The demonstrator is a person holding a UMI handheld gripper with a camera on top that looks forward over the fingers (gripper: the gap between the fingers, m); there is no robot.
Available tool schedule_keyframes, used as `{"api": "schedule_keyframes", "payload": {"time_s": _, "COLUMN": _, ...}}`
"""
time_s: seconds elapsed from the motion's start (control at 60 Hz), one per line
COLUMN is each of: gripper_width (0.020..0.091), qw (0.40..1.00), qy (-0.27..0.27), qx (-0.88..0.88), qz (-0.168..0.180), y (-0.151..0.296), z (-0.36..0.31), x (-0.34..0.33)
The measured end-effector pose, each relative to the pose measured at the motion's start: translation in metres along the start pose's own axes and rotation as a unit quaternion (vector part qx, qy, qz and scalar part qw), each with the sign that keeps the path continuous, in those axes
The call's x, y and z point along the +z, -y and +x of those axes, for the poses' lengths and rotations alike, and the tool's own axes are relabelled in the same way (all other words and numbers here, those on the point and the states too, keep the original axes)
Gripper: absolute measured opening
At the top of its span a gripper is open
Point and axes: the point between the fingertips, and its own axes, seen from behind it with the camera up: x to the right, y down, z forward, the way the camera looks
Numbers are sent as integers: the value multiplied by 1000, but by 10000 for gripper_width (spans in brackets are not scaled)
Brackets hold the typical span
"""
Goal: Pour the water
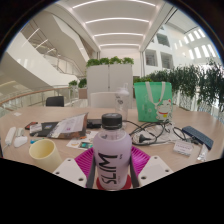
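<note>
Pink pads: lining the inner faces of the two fingers point(84, 158) of the tongs point(112, 160), which are showing at the bottom of the gripper view
Tongs: standing at a narrow spread, both pads appearing to press against the sides of the bottle point(111, 155)
Bottle: standing upright between the fingers, clear plastic, carrying a dark cap and a pale label with the dark letters "SLIM" running down it
Bottle position: sitting directly ahead of the camera, its lower body hidden between the fingers, its cap rising in front of the counter point(60, 112)
Counter: stretching pale across the middle of the scene, bearing scattered things beyond the tongs
Yellow bowl point(42, 150): resting on the counter to the left of the bottle, near the left finger, apart from it
Papers point(66, 125): lying flat on the counter beyond the bowl, left of the bottle's cap
Green bag point(152, 100): standing upright on the counter beyond the bottle and to its right
Black cables point(176, 133): trailing over the counter in front of the bag, to the right of the bottle
Planter point(110, 76): standing beyond the counter, white, topped with green leaves
Ceiling lights point(118, 20): running in bright strips overhead
</note>
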Motion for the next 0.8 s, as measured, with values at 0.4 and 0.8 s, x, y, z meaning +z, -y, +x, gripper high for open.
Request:
{"api": "schedule_keyframes", "payload": {"time_s": 0.4, "gripper_width": 836, "qw": 996, "qy": 15, "qx": 42, "qz": -73, "y": -15, "z": -10, "x": -47}}
{"api": "schedule_keyframes", "payload": {"time_s": 0.8, "gripper_width": 834, "qw": 994, "qy": -77, "qx": -15, "qz": -74, "y": 25, "z": -81, "x": -263}}
